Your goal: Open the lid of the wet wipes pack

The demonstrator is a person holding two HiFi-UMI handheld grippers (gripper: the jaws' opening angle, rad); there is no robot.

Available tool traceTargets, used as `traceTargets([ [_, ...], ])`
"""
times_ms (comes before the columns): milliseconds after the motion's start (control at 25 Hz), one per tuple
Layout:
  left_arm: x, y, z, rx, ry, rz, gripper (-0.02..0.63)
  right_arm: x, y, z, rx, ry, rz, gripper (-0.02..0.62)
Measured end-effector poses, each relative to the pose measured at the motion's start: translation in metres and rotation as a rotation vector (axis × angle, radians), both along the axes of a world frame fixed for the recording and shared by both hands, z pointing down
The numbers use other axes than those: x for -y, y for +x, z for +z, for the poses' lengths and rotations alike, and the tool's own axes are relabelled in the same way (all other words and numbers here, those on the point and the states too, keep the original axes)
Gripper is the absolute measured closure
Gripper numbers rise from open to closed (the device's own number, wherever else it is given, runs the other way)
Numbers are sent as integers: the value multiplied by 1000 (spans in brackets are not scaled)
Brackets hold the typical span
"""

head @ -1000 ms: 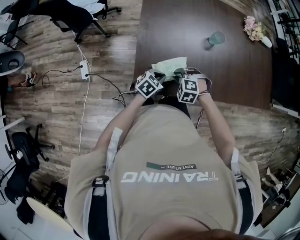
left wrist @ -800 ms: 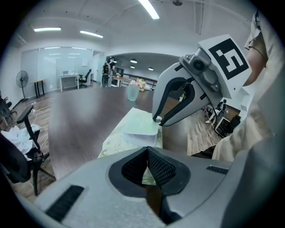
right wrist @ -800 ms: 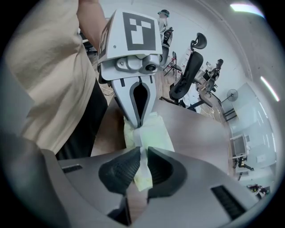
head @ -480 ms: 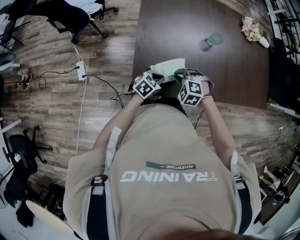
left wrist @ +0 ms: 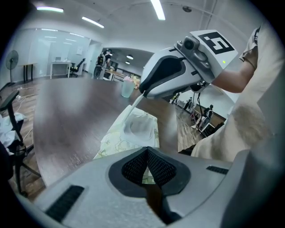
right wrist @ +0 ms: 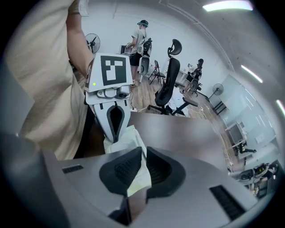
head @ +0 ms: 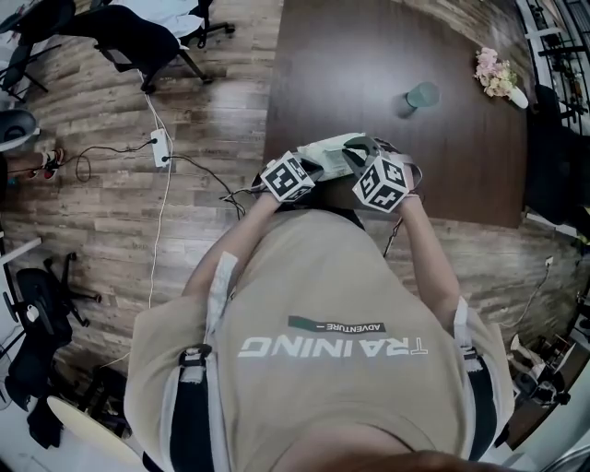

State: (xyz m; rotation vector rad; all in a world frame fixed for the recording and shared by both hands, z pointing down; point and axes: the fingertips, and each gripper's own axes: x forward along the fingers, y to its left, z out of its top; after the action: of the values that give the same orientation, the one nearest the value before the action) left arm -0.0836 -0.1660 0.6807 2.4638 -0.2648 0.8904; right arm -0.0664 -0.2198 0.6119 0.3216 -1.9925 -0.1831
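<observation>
The left tongs (left wrist: 146, 152) were clamped shut on the wet wipes pack (left wrist: 119, 143) at six o'clock, and the right tongs (right wrist: 143, 155) were pinched on its lid (left wrist: 132, 107); it was best peeled slowly upward.

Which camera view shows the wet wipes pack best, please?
Left gripper view: the wet wipes pack shows most of its printed top. The right gripper view gives only a pale strip at its jaws; the head view, a small half-hidden patch.

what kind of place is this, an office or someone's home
Most likely an open-plan office or lab: rolling office chairs, a long dark table and ceiling strip lights.
</observation>
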Motion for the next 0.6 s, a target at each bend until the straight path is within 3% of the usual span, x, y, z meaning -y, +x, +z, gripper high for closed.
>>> traceTargets([
  [240,2,-2,1,-17,-59,63,597,28,-12,0,36,-20,26,559],
  [600,2,1,-2,-66,-164,88,597,61,-25,17,45,-84,19,558],
])
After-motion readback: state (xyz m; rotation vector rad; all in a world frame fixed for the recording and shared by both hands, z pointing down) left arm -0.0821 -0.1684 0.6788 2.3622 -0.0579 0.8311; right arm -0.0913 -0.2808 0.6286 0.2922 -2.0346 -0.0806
